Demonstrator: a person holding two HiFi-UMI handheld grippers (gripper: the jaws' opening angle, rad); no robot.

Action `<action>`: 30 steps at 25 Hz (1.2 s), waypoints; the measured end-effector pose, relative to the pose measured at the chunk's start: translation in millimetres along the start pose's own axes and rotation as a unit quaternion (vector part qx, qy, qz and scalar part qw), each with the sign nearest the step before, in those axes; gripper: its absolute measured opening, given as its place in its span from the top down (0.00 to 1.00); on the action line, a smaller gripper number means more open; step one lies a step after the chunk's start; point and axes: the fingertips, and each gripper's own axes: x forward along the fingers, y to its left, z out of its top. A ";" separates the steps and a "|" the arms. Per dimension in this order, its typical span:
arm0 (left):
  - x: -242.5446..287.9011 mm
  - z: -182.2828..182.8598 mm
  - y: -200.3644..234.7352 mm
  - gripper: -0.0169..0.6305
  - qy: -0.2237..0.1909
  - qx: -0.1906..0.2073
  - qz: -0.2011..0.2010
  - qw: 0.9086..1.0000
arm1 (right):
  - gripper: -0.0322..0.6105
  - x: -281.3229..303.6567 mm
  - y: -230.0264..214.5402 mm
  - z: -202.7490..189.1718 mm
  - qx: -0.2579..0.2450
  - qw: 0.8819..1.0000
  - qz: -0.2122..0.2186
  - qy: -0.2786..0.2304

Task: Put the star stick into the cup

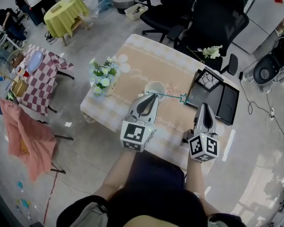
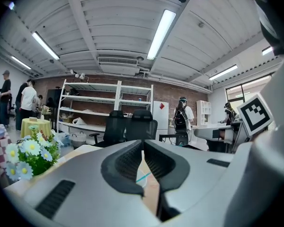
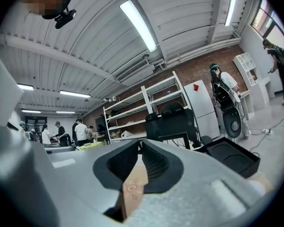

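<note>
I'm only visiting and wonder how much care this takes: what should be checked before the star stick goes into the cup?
1. Left gripper jaws shut on the star stick: ok.
2. Cup upright, mouth up: ok.
3. Stick aimed down into the cup: not ok; it lies crosswise, with its star end toward the black tray.
4. Right gripper empty, jaws together: ok.
5. Flower vase apart from the cup: ok.
6. Cup empty inside: cannot tell.
</note>
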 end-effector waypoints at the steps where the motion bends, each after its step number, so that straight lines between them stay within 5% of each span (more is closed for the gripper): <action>1: -0.9 1.4 0.0 0.94 -0.003 0.001 0.000 1.000 | 0.92 -1.1 0.2 0.5 -0.007 1.000 0.000 0.001; 17: -4.8 -5.5 -1.1 0.94 -0.003 0.008 0.001 1.000 | 0.95 -6.9 4.9 -9.6 -0.057 0.998 0.011 0.025; 30: -2.8 -9.8 -1.0 0.94 0.013 0.006 0.002 1.000 | 0.95 -4.2 10.9 -6.8 -0.029 0.999 0.028 0.033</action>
